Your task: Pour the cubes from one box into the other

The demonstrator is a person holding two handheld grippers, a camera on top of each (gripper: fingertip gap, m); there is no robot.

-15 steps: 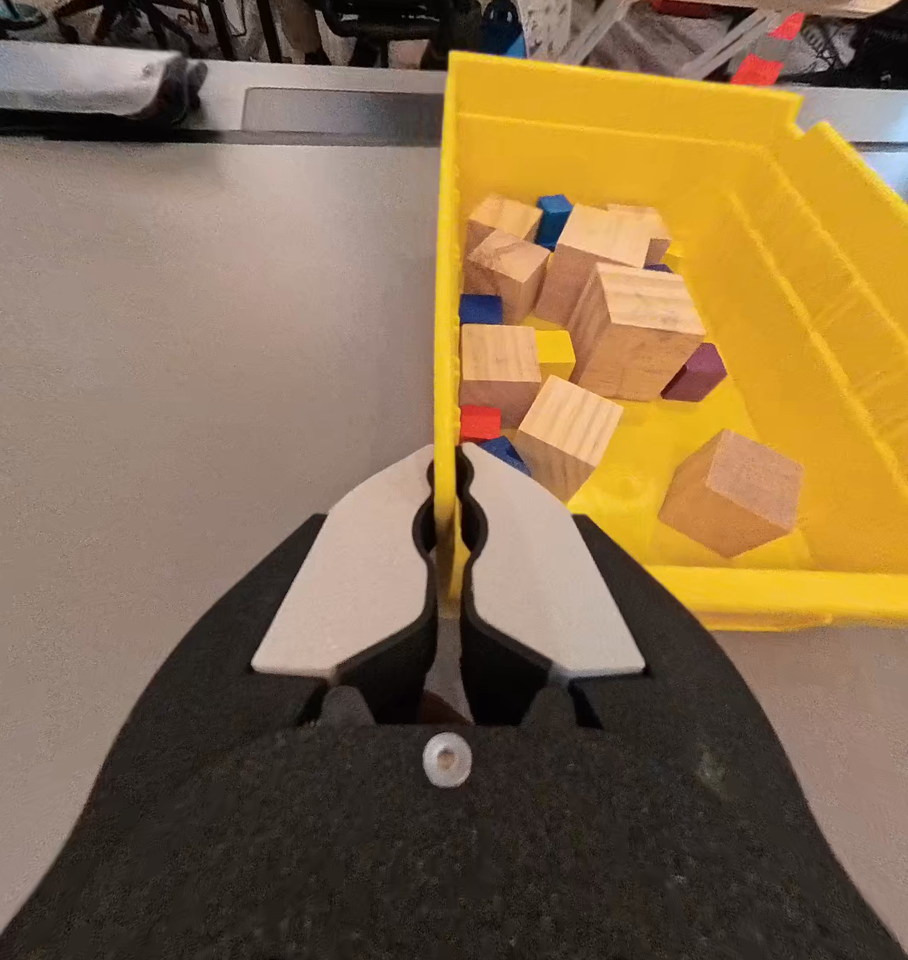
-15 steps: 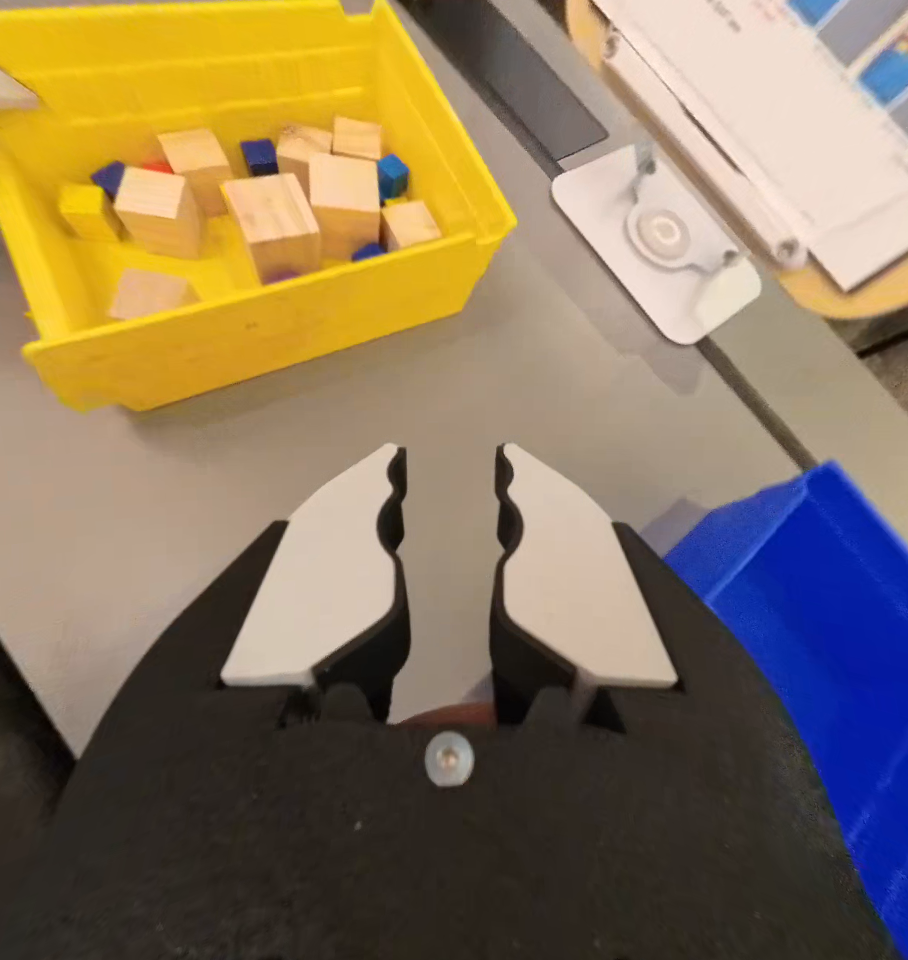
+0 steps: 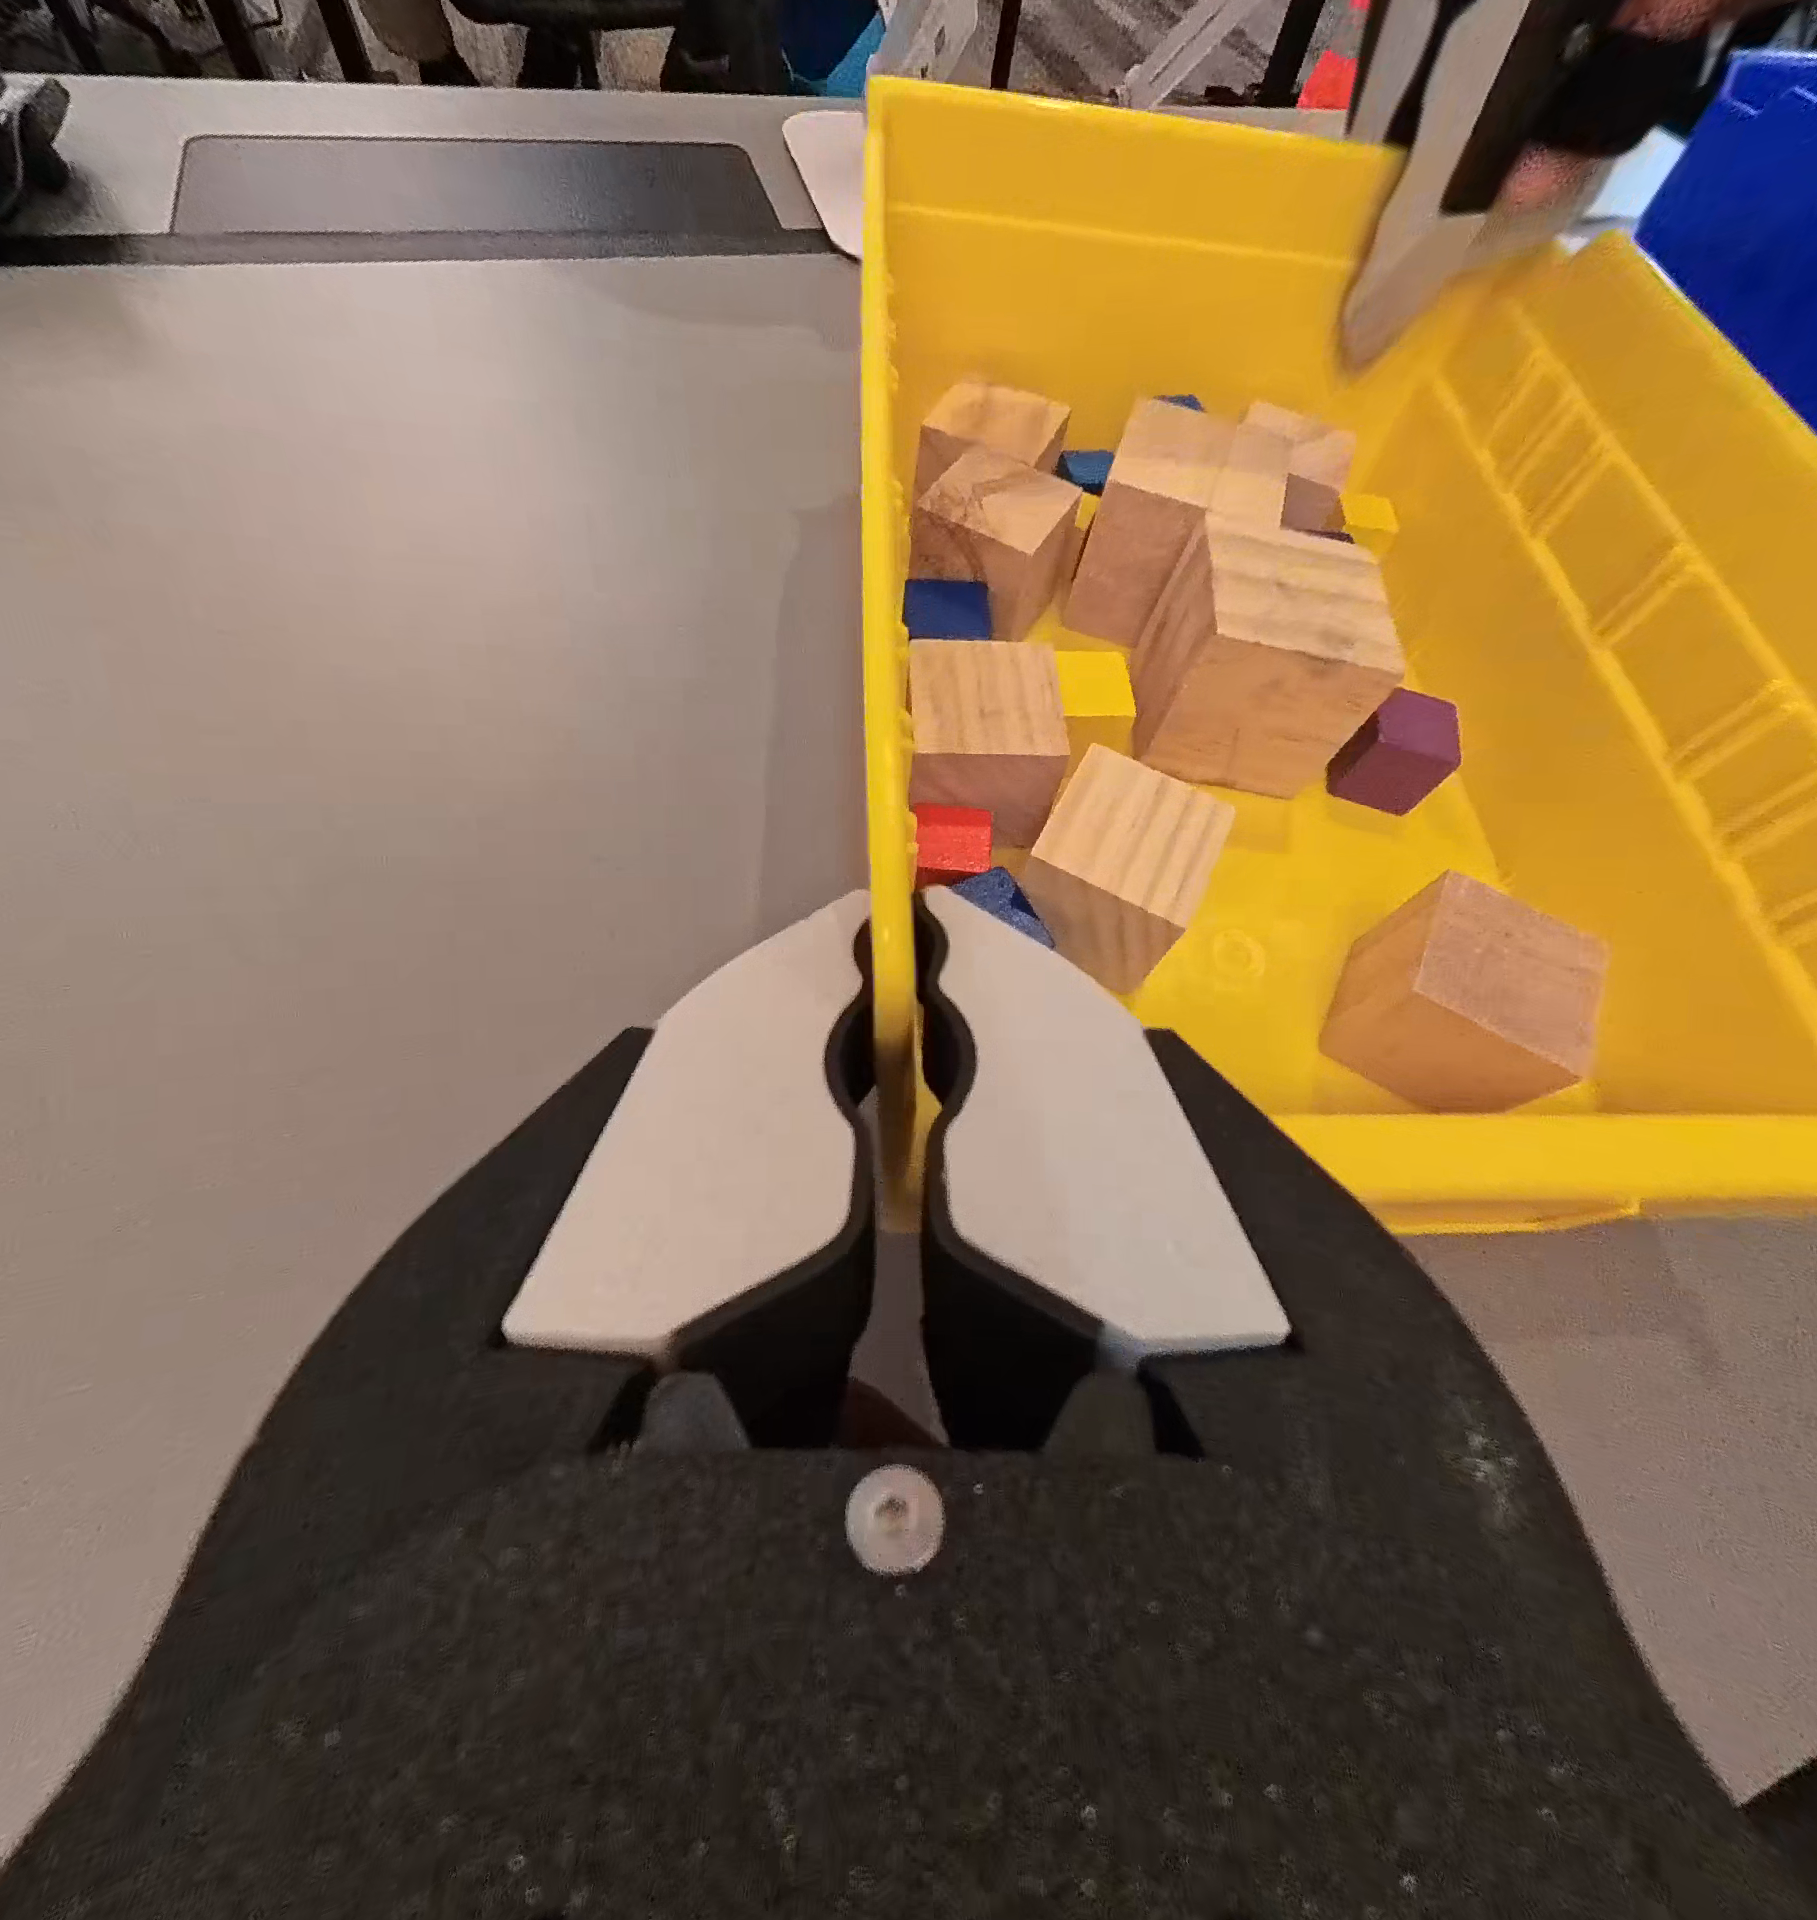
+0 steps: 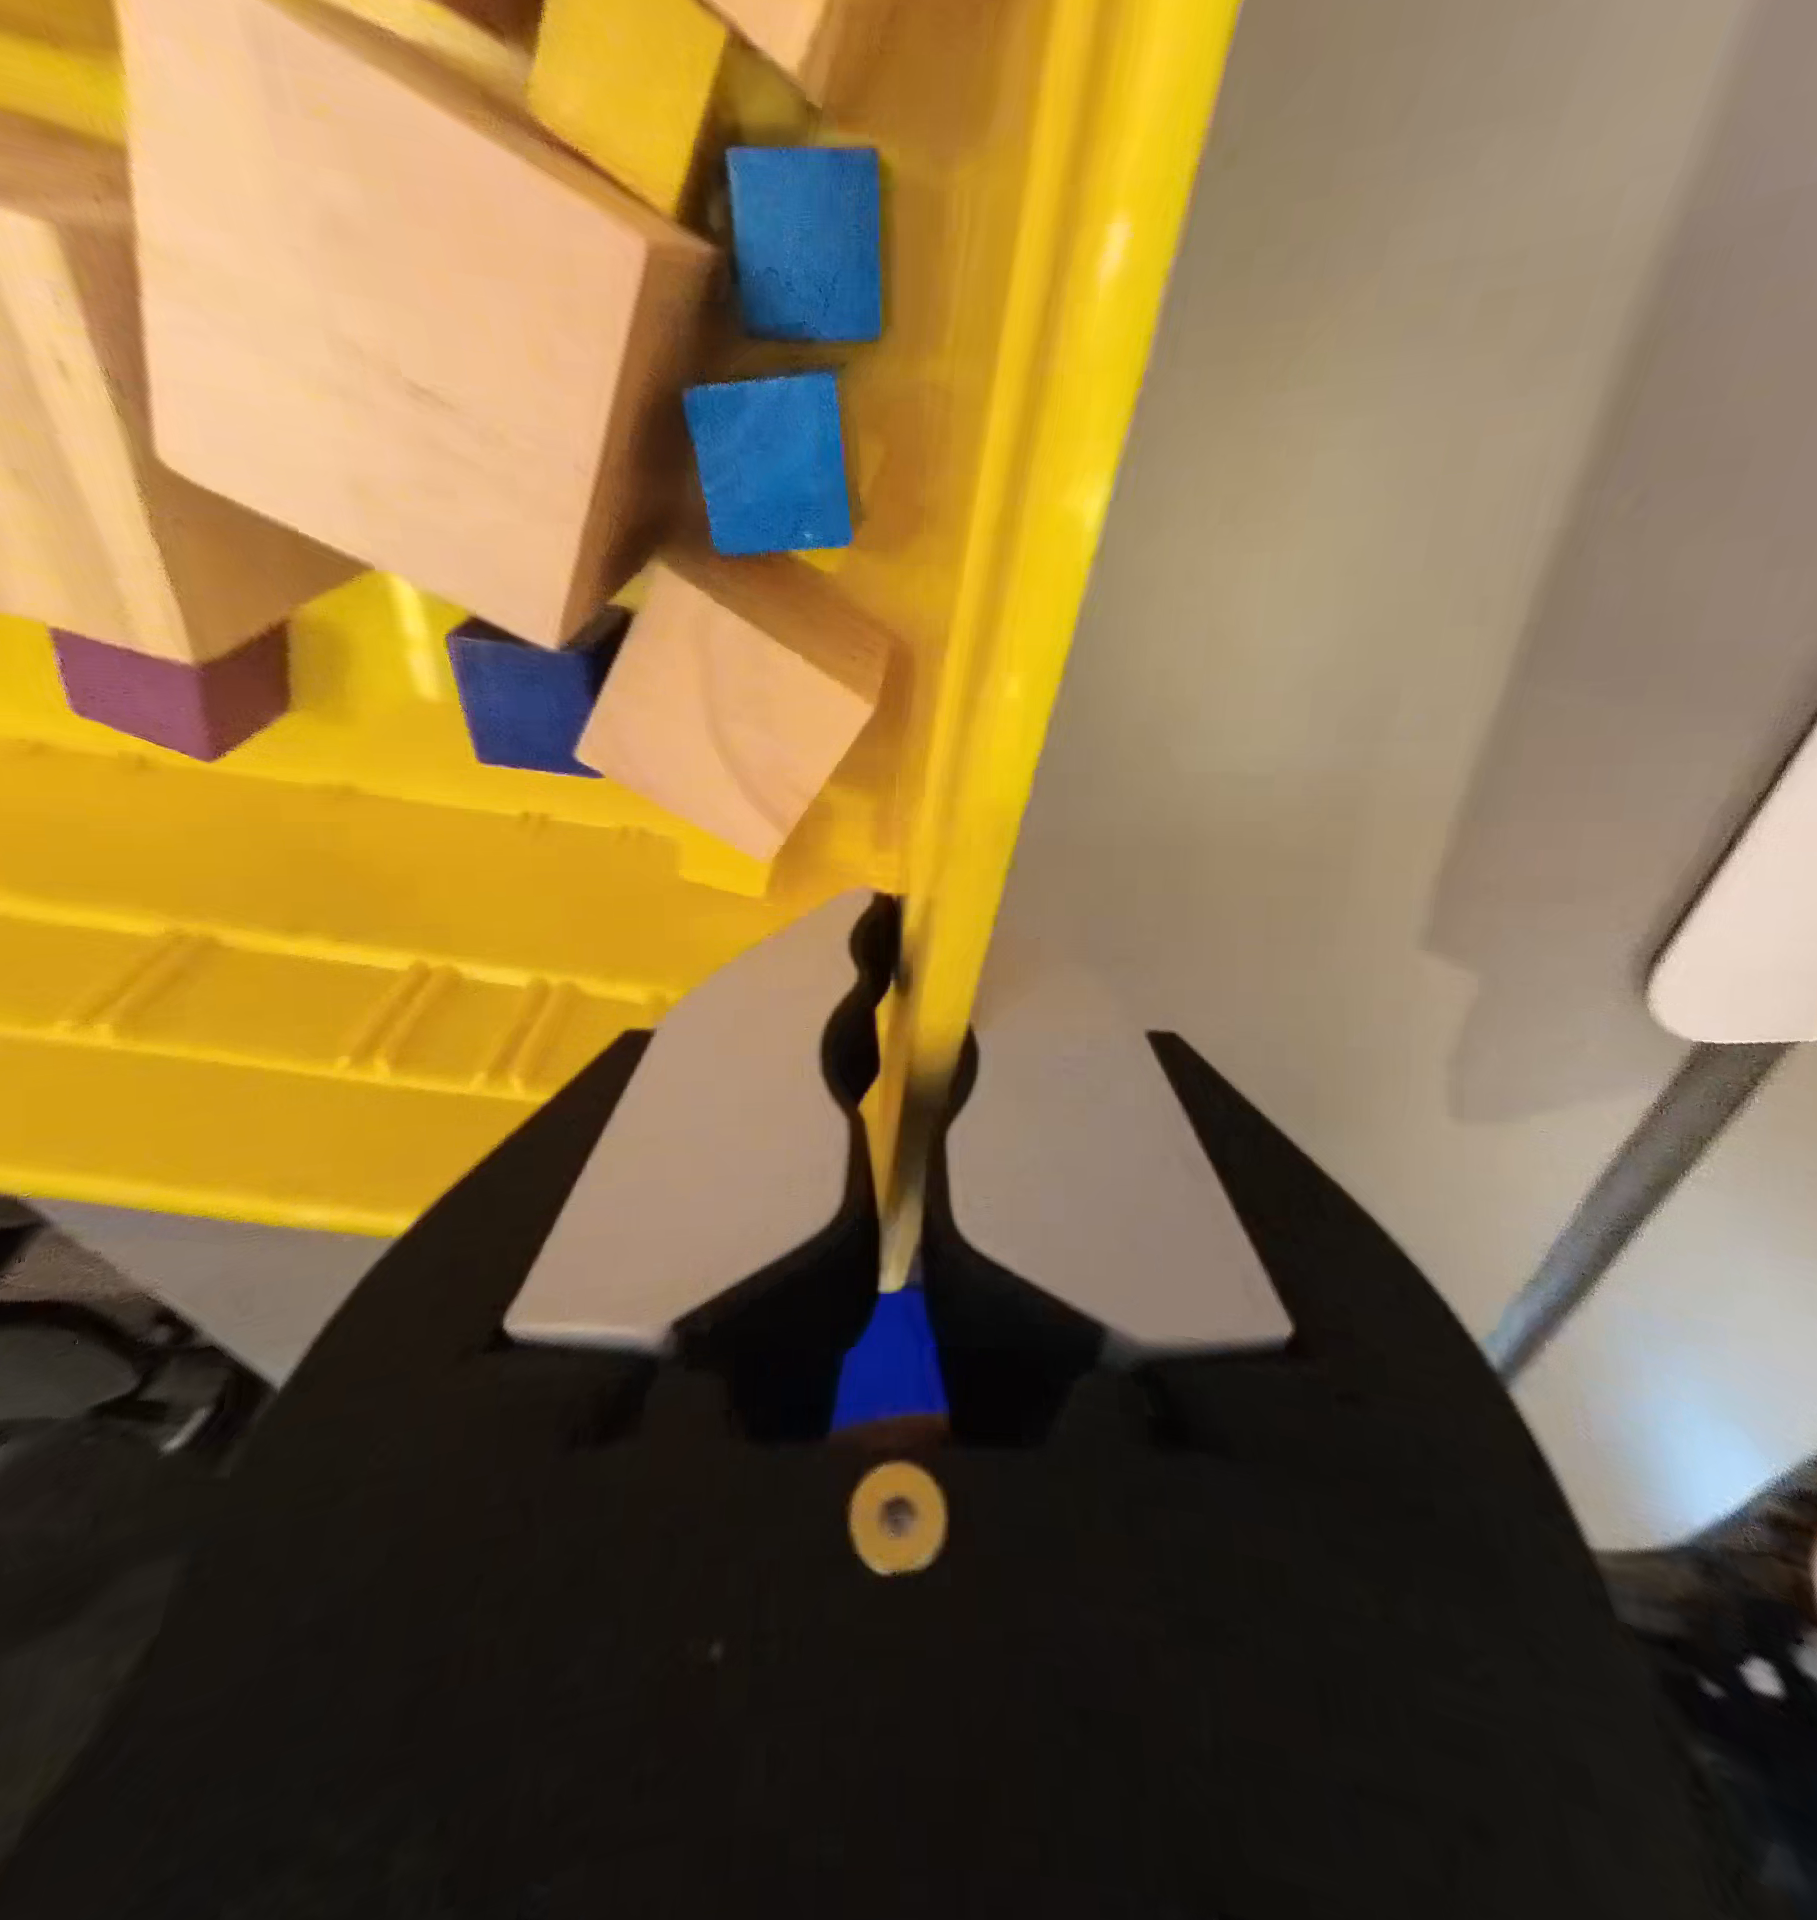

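Our left gripper (image 3: 891,935) is clenched on the left side wall of the yellow box (image 3: 1091,270), one finger outside the wall and one inside. Our right gripper (image 4: 909,997) is clamped the same way on another wall of that box, near a corner; from the left wrist view it (image 3: 1403,260) reaches down onto the far right part of the rim. The box sits over a grey table (image 3: 384,623).

Inside the box lies a heap of cubes. Most are plain wooden cubes (image 3: 1268,665) of several sizes, piled toward the left wall. Among them are small painted ones: a purple cube (image 3: 1394,750), a red cube (image 3: 952,837), blue cubes (image 4: 774,462) and a yellow cube (image 3: 1093,684). One wooden cube (image 3: 1465,992) lies apart near the front wall.

A blue box (image 3: 1777,239) stands beyond the yellow one, to its right. A white plate (image 4: 1777,883) with rounded corners rests on the table, blurred.
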